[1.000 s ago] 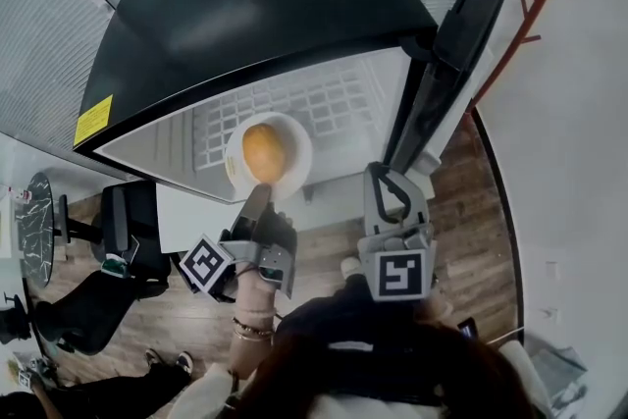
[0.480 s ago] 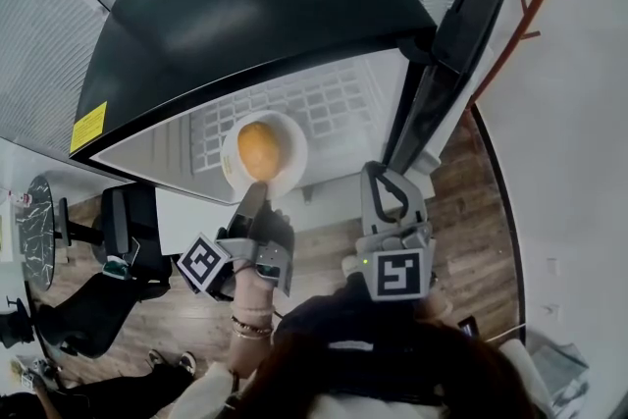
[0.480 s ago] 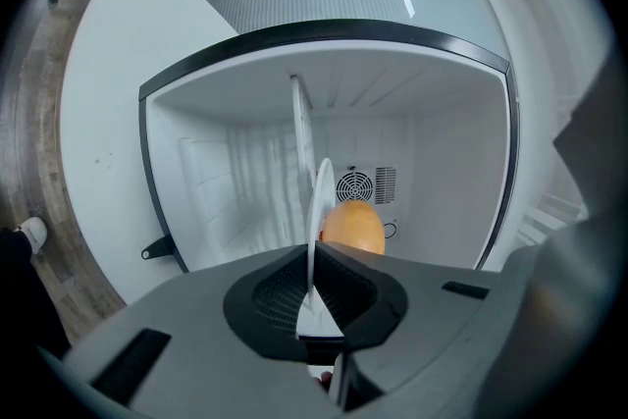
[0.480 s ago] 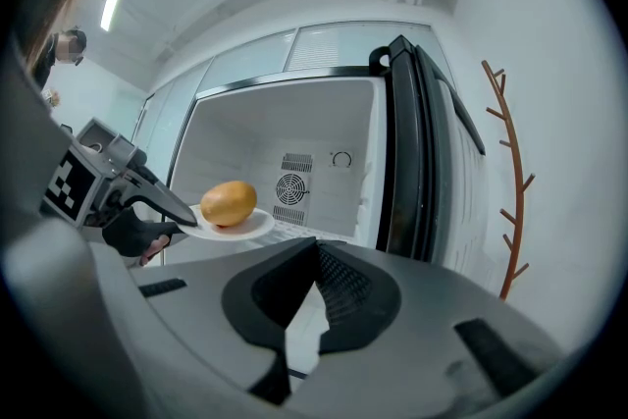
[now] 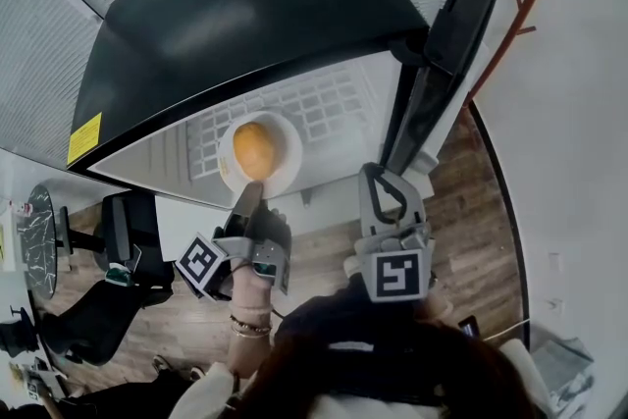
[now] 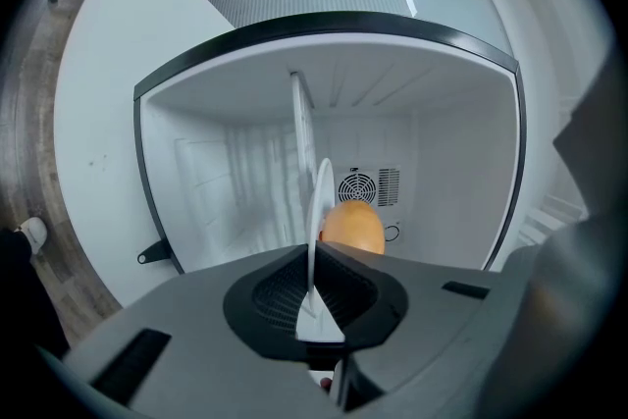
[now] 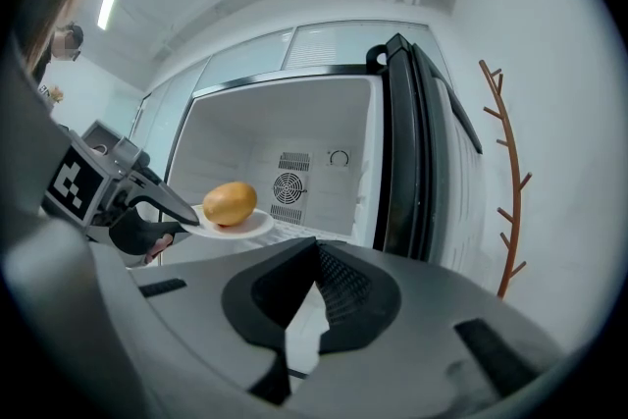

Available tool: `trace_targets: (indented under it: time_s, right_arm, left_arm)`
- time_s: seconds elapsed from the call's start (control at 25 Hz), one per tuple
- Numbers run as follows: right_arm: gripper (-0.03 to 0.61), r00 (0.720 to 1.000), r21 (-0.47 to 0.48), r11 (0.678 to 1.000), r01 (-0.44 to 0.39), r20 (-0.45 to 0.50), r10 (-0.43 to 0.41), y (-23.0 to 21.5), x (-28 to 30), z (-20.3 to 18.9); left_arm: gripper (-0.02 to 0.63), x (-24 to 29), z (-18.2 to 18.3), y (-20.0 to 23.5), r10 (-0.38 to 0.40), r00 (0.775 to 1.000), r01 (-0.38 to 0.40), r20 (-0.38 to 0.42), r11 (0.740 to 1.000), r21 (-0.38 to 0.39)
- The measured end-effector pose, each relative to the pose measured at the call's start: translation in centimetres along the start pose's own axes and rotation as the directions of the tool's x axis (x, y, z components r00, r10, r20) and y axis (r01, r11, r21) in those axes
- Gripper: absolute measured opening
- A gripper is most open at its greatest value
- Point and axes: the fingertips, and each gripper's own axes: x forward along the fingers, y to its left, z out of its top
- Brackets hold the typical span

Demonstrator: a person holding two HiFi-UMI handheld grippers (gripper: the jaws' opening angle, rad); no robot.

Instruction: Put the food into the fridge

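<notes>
A white plate (image 5: 286,168) carrying a yellow-orange fruit (image 5: 253,145) hangs level at the open fridge's mouth, over the white wire shelf (image 5: 329,103). My left gripper (image 5: 245,198) grips the plate's near rim. In the left gripper view the plate (image 6: 318,201) stands edge-on between the jaws, with the fruit (image 6: 351,229) behind it. Those jaws have just been opening slightly, and the rim is still between them. My right gripper (image 5: 382,175) is shut and empty, just right of the plate and in front of the fridge. The right gripper view shows the plate (image 7: 257,226), the fruit (image 7: 229,202) and the left gripper (image 7: 182,211).
The black fridge door (image 5: 446,44) stands open at the right, close to my right gripper. The fridge's white inside has a fan vent (image 7: 289,186) on its back wall. A branch-shaped coat stand (image 7: 505,182) is on the right wall. An office chair (image 5: 118,240) stands at the left.
The plate and my left gripper have shifted slightly to the left in the head view. The right gripper has kept still.
</notes>
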Motion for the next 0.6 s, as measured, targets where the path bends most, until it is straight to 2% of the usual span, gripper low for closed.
trace_targets:
  time_s: [0.6]
  right_arm:
    - [0.0, 1.0, 0.004, 1.0, 0.001, -0.008, -0.001, -0.4, 0.6, -0.3]
  left_arm:
    - [0.02, 1.3, 0.5, 0.0, -0.004, 1.0, 0.004, 0.003, 1.0, -0.016]
